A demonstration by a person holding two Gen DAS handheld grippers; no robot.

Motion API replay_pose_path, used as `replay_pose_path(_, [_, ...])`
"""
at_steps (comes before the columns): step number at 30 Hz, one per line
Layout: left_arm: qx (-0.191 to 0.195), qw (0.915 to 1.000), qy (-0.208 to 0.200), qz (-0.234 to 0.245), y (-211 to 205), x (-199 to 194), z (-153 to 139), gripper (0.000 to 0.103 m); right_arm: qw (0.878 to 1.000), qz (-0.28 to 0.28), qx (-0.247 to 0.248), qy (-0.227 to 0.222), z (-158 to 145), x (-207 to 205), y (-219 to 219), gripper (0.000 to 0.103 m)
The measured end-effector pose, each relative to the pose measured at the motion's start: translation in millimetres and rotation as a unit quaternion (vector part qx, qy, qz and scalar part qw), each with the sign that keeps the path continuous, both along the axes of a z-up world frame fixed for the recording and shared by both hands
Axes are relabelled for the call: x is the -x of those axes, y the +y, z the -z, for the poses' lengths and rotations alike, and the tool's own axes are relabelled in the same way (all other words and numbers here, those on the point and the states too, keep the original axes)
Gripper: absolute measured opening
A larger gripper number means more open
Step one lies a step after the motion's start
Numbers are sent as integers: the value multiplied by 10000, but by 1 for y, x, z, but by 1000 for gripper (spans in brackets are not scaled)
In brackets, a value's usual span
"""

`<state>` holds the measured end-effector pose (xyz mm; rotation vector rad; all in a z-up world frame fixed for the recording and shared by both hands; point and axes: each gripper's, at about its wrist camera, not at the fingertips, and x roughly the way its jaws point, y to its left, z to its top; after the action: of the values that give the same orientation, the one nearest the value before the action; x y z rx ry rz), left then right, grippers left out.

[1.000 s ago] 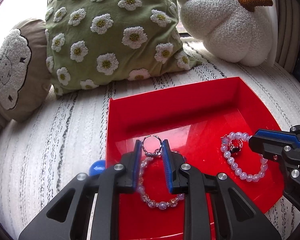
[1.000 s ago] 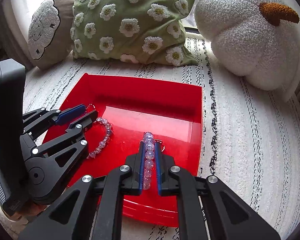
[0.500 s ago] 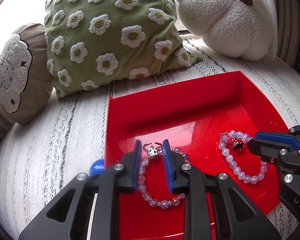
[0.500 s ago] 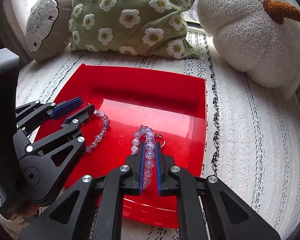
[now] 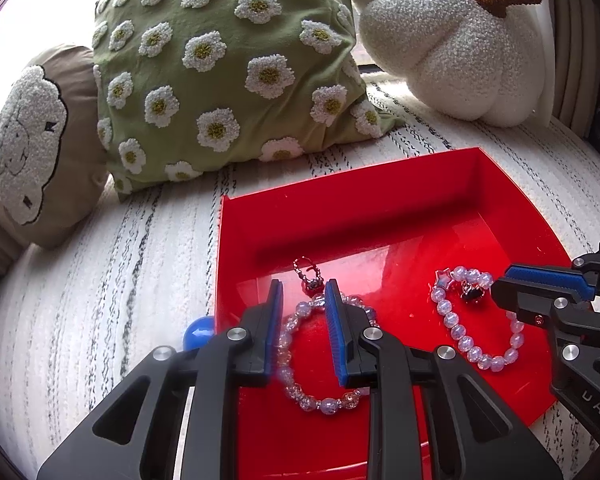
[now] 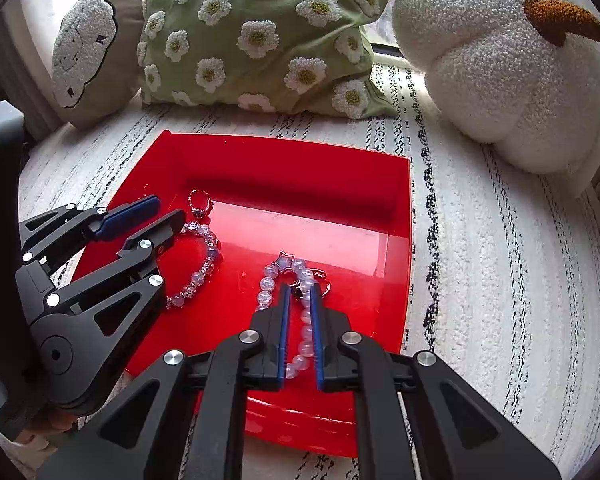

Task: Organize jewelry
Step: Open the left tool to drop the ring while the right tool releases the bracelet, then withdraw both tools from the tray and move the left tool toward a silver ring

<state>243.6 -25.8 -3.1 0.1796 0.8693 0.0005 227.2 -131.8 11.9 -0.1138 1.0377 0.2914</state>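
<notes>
A red tray point(image 5: 420, 200) point(image 6: 300, 168) lies on a striped woven cover. My left gripper point(image 5: 303, 286) point(image 6: 170, 210) hovers over its left side, its jaws a narrow gap apart. A silver ring point(image 5: 312, 284) point(image 6: 199, 211) rests just past its tips. A clear beaded bracelet point(image 5: 320, 404) point(image 6: 204, 270) lies flat beneath the fingers. My right gripper point(image 6: 300, 292) point(image 5: 500, 288) is shut on a lilac beaded bracelet point(image 6: 266, 284) point(image 5: 460, 336). That bracelet's loop, with a star and a dark charm, is spread on the tray floor.
A green daisy cushion point(image 5: 228, 72), a white pumpkin cushion point(image 5: 452, 48) and a sheep cushion point(image 5: 32, 140) stand behind the tray. A small blue ball point(image 5: 199, 332) sits at the tray's left edge. The woven cover point(image 6: 500, 280) stretches right of the tray.
The ring has gone from between the left fingertips to the tray just beyond them. The lilac bracelet, drawn straight before, now has its loop spread on the tray.
</notes>
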Motion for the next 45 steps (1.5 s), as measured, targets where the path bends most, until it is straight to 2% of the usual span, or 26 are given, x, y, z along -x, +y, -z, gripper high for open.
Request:
replay_pose_path(9, [122,9999,-58,-88,6,3,-8,22,10000,13,-20,-47,-3,1,-1,11])
replay_pose_path(11, [157,9998,-96,-91,8,5,-13,26,10000,-12,-7,-88,-6,4,0,11])
replay_pose_path(13, [176,9996,-185,-124,8,9,-18,41,9999,-20,10,-153,-9,8,0,11])
replay_pose_path(14, [211,9995,-211,-118,8,11,-21,43,9998,-33,20,-180,-11,10,1,11])
replay_pose_path(16, [268,9993,-221,-125,8,14,-25,48,9996,-31,101,-257,-15,14,2,18])
replay_pose_path(18, [220,9993,-273,-160,8,20,-30,54,9989,0,220,-415,-21,21,2,58])
replay_pose_path(23, [306,9981,-485,-228,15,37,-53,57,9940,58,633,-892,-42,41,-2,60])
replay_pose_path(25, [350,9971,-628,-261,19,46,-64,74,9930,69,654,-978,-51,49,-7,66])
replay_pose_path(27, [350,9956,-807,-334,22,57,-75,86,9912,88,667,-1143,-59,59,-12,76])
replay_pose_path(32, [451,9939,-923,-389,23,75,-91,87,9885,210,549,-1393,-69,86,-27,91])
replay_pose_path(39, [290,9945,-927,-396,16,110,-83,89,9912,317,282,-1256,-52,127,-41,93])
replay_pose_path(42, [447,9945,-855,-406,18,136,-71,89,9935,373,21,-1077,-39,144,-43,93])
replay_pose_path(45, [797,9930,-735,-466,24,164,-55,89,9942,398,-184,-980,-26,163,-42,93])
